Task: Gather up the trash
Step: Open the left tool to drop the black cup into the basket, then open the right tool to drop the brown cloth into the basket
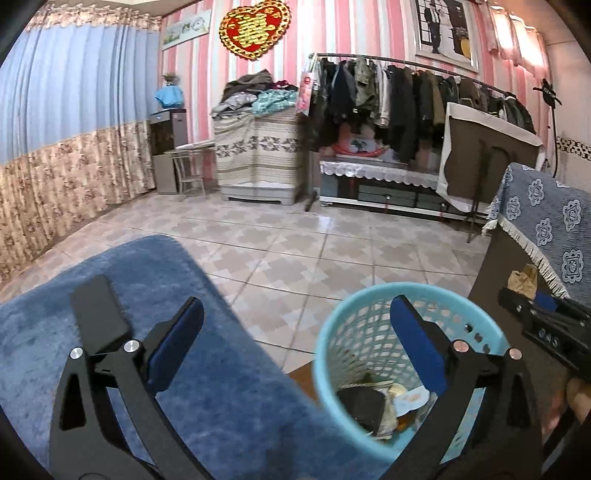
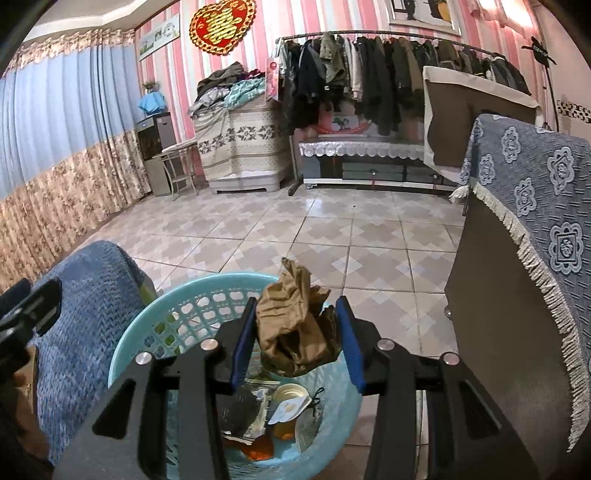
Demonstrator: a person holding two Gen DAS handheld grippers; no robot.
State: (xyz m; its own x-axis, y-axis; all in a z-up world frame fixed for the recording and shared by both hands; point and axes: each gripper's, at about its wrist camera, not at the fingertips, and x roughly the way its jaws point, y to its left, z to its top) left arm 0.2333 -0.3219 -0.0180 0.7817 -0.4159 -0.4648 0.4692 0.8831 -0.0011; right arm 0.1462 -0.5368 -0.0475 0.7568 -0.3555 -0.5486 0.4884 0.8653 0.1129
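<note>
Brown paper wad (image 2: 295,325) in R gripper (image 2: 297,345)

— Where is the basket (image 2: 155,332)?
— Low in the middle of my right view, on the floor (image 2: 295,236). The paper wad (image 2: 295,325) sits above it, the blanket (image 2: 85,295) to its left.
— And the cupboard (image 2: 491,314)?
— At its right.

The far wall (image 1: 207,55) carries pink and white stripes, with a red and gold heart ornament (image 1: 254,27) at 12 o'clock. Blue curtains (image 1: 74,81) with a floral lower band (image 1: 62,177) fill the 9 to 10 o'clock side. Patterned beige tiles cover the floor (image 1: 295,236). A clothes rack (image 1: 406,92) of dark coats stands at 1 o'clock, above a lace-covered low cabinet (image 1: 373,173). A draped chest (image 1: 258,155) piled with clothes sits left of it. Blue patterned cloth (image 1: 546,221) hangs at 3 o'clock.
</note>
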